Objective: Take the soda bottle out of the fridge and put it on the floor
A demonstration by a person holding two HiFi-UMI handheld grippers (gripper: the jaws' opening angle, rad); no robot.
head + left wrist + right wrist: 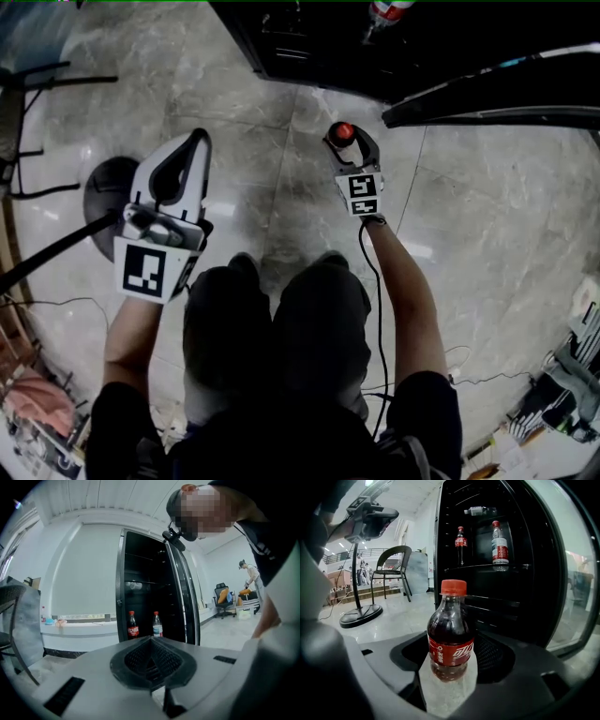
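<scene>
The pale marble floor (pixel 487 216) is seen spread beneath the person, with the black fridge (pixel 309 47) at the far edge and its door (pixel 497 94) swung open to the right. Inside the fridge, a second cola bottle (pixel 461 543) and a clear bottle (pixel 499 545) are seen upright on a shelf. A round black stand base (pixel 108 192) is set on the floor at the left.

The right arm is stretched forward and down towards the floor in front of the fridge. The left arm is bent, and the left gripper (pixel 197 141) is held higher and nearer the body, pointed towards the fridge. Its fingers (pixel 136 656) are pressed together with nothing between them.

The right gripper (pixel 349 141) is held low, and its fingers (pixel 494 656) are closed against both sides of the soda bottle (pixel 451 639). The bottle is kept upright outside the fridge, red cap up, at floor level just before the open door. Whether its base touches the floor cannot be told.
</scene>
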